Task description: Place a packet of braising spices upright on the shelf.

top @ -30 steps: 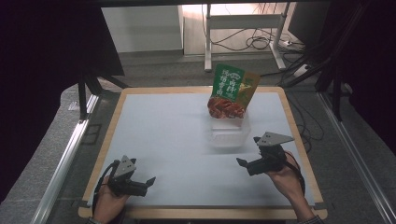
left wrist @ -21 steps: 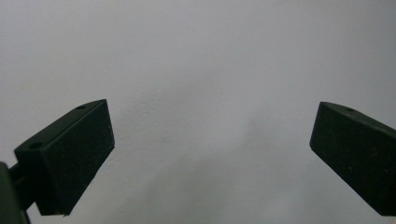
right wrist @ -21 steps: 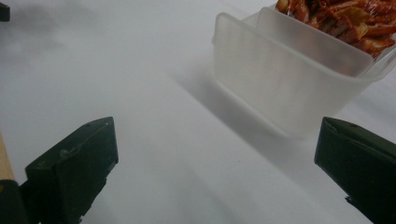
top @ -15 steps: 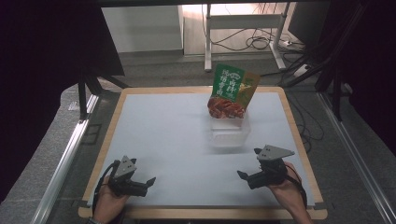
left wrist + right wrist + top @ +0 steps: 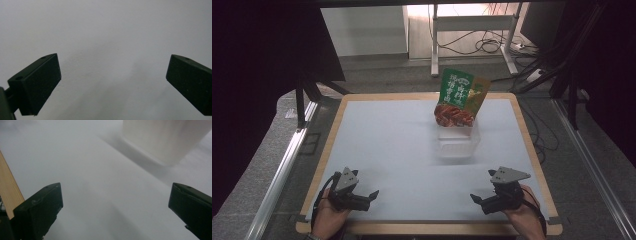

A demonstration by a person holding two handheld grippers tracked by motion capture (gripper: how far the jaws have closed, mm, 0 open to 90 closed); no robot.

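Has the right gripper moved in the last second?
Yes. The right gripper has drawn back toward the table's near wooden edge, away from the clear container.

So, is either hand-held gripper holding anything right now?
No. The left hand-held gripper and right hand-held gripper are both open, with nothing between their jaws.

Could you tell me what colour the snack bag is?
The snack bag is mainly green with red below, clearest in the high view.
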